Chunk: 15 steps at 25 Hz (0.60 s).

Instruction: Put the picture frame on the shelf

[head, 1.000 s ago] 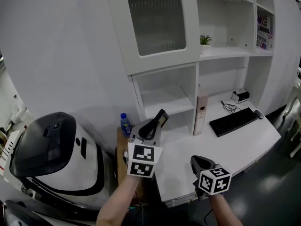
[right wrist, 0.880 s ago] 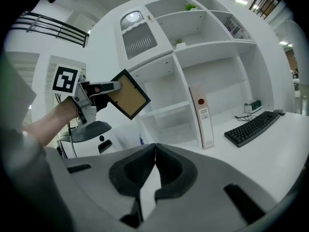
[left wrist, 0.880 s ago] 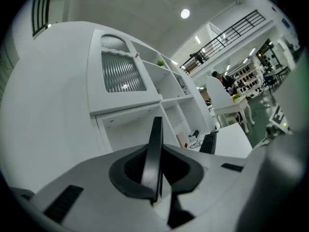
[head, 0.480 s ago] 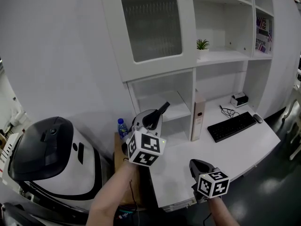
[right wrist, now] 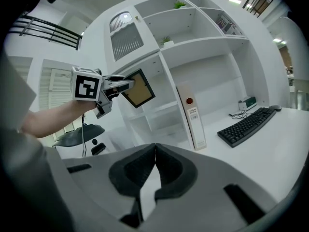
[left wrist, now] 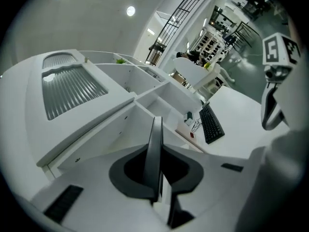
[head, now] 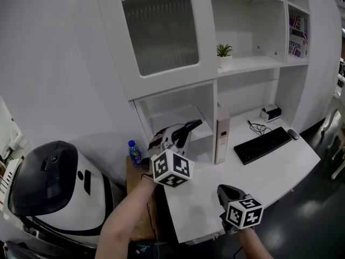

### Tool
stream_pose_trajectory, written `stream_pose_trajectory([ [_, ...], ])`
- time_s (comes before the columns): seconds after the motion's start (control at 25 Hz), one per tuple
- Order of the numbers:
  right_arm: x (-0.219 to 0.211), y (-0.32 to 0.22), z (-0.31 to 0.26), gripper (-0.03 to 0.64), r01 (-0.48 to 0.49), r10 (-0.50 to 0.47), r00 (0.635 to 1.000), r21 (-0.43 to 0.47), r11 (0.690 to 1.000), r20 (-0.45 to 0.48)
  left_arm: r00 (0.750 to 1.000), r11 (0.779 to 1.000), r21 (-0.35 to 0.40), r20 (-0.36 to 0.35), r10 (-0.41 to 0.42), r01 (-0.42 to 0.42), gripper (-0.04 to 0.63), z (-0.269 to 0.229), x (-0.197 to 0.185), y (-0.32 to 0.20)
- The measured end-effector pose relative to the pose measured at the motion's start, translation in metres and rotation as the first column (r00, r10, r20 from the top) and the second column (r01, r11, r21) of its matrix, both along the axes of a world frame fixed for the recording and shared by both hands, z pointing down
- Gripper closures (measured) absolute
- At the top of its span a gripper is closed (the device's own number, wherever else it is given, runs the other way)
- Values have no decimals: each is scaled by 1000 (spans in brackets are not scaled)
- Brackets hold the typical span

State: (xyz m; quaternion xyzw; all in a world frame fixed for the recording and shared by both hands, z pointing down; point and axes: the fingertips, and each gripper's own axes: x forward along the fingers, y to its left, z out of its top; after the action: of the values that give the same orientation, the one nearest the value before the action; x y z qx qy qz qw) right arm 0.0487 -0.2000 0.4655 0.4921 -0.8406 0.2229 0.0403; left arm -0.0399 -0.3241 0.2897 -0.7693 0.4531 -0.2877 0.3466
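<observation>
My left gripper point(head: 182, 135) is shut on a black picture frame point(head: 192, 127) with a tan panel, held up in front of the open shelf compartment point(head: 173, 115) below the glass-door cabinet. In the left gripper view the frame point(left wrist: 154, 151) stands edge-on between the pads, pointing at that compartment. The right gripper view shows the frame point(right wrist: 138, 94) tilted, level with the compartment's top edge and just outside it. My right gripper point(head: 229, 190) hangs low over the desk's front edge, shut with nothing in it point(right wrist: 154, 163).
An upright white binder point(head: 221, 134) stands right of the compartment. A black keyboard point(head: 264, 144) and a small device with a cable point(head: 271, 112) lie on the desk. A blue-capped bottle point(head: 133, 151) and a black-and-white machine point(head: 48, 182) sit at the left. A small plant point(head: 222, 53) stands on an upper shelf.
My left gripper has risen and swung right and forward with the frame, closer to the shelf opening. The right gripper has hardly moved.
</observation>
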Motion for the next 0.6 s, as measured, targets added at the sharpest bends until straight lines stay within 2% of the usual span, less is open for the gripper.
stream_pose_trajectory([
  [0.28, 13, -13, 5, 615, -22, 22, 1000, -14, 1000, 3, 995, 1000, 0, 95, 30, -31, 549, 21, 9, -25],
  [0.6, 5, -34, -6, 615, 3, -3, 1000, 7, 1000, 1, 988, 999, 1, 146, 44, -44, 549, 40, 12, -42],
])
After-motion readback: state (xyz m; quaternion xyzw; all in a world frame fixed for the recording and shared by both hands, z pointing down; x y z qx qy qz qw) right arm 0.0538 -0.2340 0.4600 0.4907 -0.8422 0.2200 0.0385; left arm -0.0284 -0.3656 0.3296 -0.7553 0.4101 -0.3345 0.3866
